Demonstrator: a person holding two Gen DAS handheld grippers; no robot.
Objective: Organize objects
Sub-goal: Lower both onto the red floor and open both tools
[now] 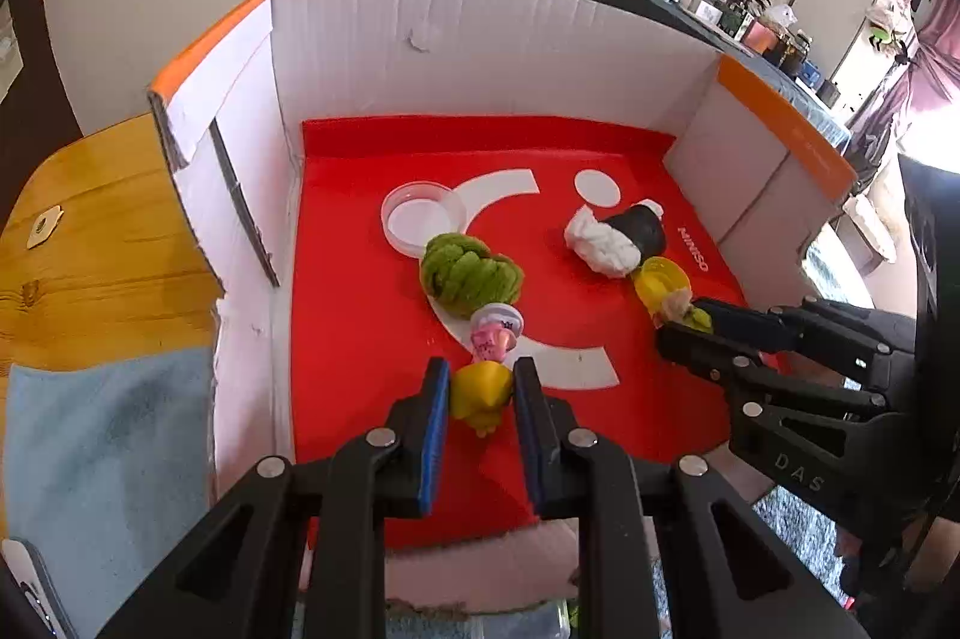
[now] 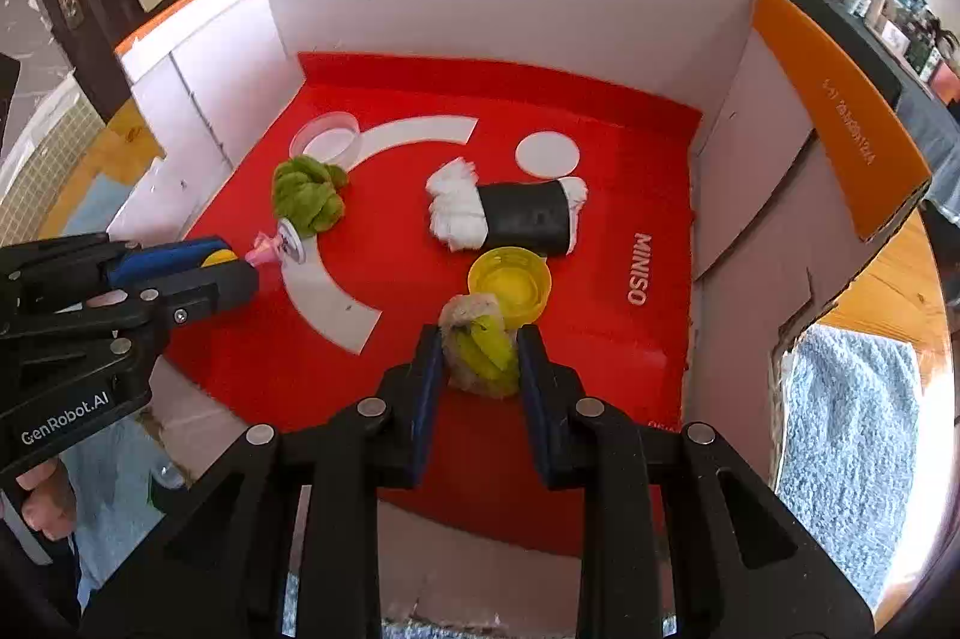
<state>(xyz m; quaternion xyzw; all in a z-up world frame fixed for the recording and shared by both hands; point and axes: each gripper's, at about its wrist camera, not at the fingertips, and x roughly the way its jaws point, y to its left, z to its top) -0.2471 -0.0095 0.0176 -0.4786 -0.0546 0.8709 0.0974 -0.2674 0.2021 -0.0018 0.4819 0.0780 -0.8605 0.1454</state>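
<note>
Red covers the floor of the box, and that box is the landmark for everything you are handling. Your left gripper is clamped on a yellow toy over the near part of the floor, with a pink figure lying just beyond its tips; your right gripper is clamped on a beige-and-green bundle, also low over the near floor. Both point steeply down into the box, which suggests you are bringing these two pieces in to set them among the rest. Whether either piece already touches the floor I cannot tell. Counted inside the box: one green bundle near the middle, one clear lid just behind it toward the back wall, one white bundle in a black band toward the right wall, and one yellow cup just in front of that. The cup sits touching or nearly touching the bundle you hold on the right, so ease off with care there. That makes seven pieces, two of them in your grip. The walls stand up on three sides, so the open near side is your way in.
</note>
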